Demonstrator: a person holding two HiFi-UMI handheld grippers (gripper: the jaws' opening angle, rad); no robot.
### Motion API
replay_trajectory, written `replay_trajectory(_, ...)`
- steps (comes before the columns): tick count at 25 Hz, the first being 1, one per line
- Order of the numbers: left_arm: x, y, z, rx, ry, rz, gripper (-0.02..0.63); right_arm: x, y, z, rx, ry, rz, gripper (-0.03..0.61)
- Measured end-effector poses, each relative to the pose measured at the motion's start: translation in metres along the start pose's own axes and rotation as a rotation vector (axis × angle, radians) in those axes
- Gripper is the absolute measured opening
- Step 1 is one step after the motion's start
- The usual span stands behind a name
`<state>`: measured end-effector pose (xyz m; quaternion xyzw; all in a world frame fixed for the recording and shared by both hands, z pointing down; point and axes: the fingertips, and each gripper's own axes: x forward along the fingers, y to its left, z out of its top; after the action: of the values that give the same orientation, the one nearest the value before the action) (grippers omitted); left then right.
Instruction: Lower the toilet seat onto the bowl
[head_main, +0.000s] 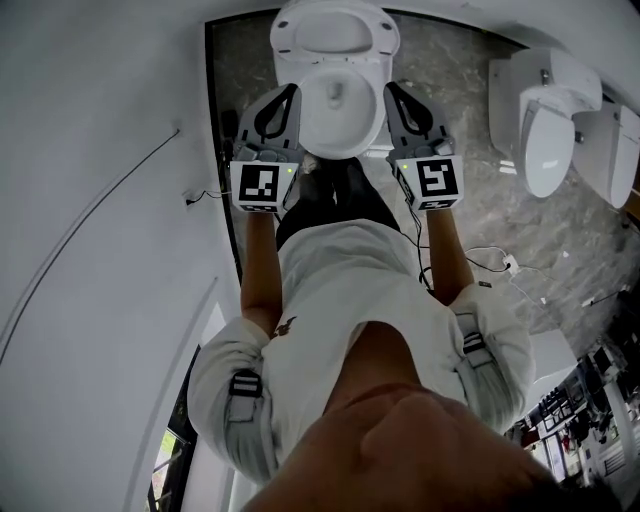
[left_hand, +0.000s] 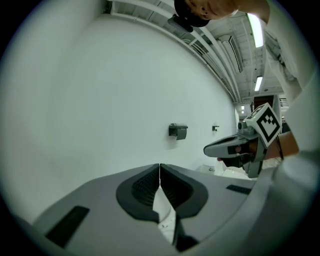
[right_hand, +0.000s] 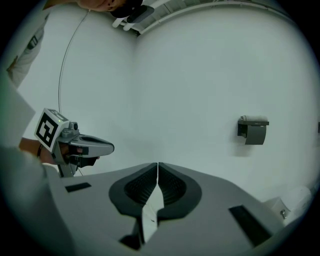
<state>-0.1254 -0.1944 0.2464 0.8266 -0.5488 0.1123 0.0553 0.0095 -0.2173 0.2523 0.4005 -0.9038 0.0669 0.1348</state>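
Judging from the head view, the toilet seat (head_main: 335, 35) looks raised against the back of the fixture, with the bowl (head_main: 335, 115) open beneath it, though I cannot separate seat from lid. To do this well, I would hook one tool tip over the seat's top edge, tip it forward gently, then support it on the way down so it doesn't slam. The left tool (head_main: 290, 95) and right tool (head_main: 392, 92) flank the bowl, level, pointing at the wall (right_hand: 200, 75). Both have their jaws pressed together with nothing between them. The person's forearms (head_main: 260, 265) reach forward, roughly parallel.
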Motion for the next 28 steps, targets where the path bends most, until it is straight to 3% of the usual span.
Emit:
replay_trajectory(7,0.034,0.027,-0.020,-0.010,-0.008,-0.007,0.023,0.034,-0.019,-0.020,-0.006,0.003,-0.058,0.023)
replay_trajectory(18,0.088,0.055,-0.059,-0.031,0.005,-0.140,0.023,0.077,-0.034,-0.045,-0.013,0.051,-0.195,0.023)
replay_trajectory(28,0.129,0.079,-0.076,-0.012,0.021,-0.187,0.023,0.115,-0.053,-0.062,-0.007,0.062,-0.232,0.023)
